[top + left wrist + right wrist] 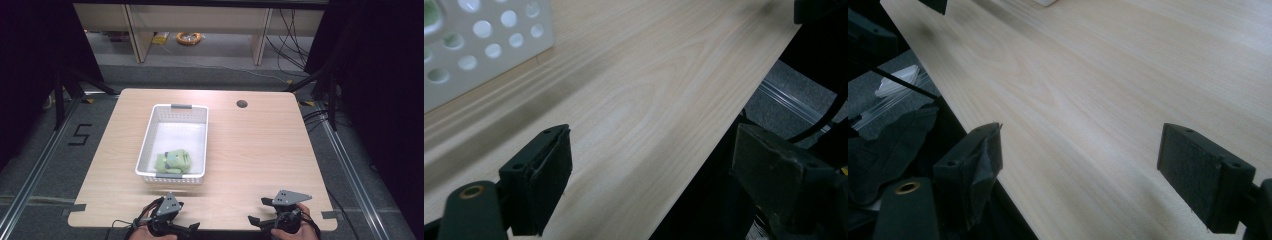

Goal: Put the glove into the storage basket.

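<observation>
A green toy lies in the near end of the white basket, left of the surface's middle. Both the left hand-held gripper and the right hand-held gripper hover at the near edge, jaws spread wide, holding nothing.

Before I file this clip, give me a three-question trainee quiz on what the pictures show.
1. True or false: the green soft toy lies inside the white basket.
2. Which fits both grippers? A) shut on the toy B) open, holding nothing C) resting inside the basket
3. Fill in: the left gripper and right gripper are at the table's ____ edge, by the person.

Key:
1. True; it lies at the basket's near end.
2. B; in each gripper view the fingers stand wide apart over bare wood.
3. Near.
</observation>
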Motion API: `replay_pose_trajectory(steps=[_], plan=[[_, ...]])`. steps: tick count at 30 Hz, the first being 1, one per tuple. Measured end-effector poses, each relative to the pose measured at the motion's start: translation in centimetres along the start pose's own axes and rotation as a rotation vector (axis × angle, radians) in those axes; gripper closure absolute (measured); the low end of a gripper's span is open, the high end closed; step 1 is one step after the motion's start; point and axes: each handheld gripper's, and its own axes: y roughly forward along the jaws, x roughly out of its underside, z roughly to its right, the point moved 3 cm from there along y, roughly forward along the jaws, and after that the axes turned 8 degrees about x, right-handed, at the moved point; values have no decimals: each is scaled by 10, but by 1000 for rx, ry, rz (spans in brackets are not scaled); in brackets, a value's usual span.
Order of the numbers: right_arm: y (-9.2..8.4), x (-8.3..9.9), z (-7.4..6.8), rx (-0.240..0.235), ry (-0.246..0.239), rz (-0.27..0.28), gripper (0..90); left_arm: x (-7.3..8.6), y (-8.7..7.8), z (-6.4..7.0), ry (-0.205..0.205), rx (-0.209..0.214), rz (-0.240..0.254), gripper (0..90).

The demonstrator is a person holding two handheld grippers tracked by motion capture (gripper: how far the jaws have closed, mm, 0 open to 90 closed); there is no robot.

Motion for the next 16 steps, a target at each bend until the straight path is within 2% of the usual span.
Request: replay_pose_trajectory(steps=[1,2,3,5,6,7,8,10,11,12,13,14,15,16], plan=[[0,0,0,0,0,0,190,0,0,0,0,0,0,156],[0,1,0,-1,-9,-9,189,2,1,0,-28,2,5,156],[0,1,1,7,-31,2,188,3,1,1,-31,5,3,156],[0,2,1,11,-28,-2,185,3,2,0,-31,5,0,156],[0,2,2,13,-39,3,185,3,2,-1,-10,5,-4,156],[0,3,0,8,-22,-9,184,3,2,-1,-10,5,-4,156],[0,3,2,12,-40,-10,182,3,2,-1,-4,3,-8,156],[2,3,2,-1,-45,-12,182,4,2,-2,2,1,-17,156],[2,3,2,-2,-47,-13,181,5,1,-3,-4,-10,-33,156],[2,3,2,1,-51,-11,181,4,3,-2,-19,-1,3,156],[2,3,2,1,-51,-11,181,4,3,-2,-19,-1,3,156],[2,4,2,19,-47,-13,181,4,1,-4,-27,0,-8,156],[2,4,3,21,-53,-15,181,4,-1,-7,-12,-8,-33,156],[2,3,4,23,-52,-14,181,4,-1,-7,-12,-8,-33,156]])
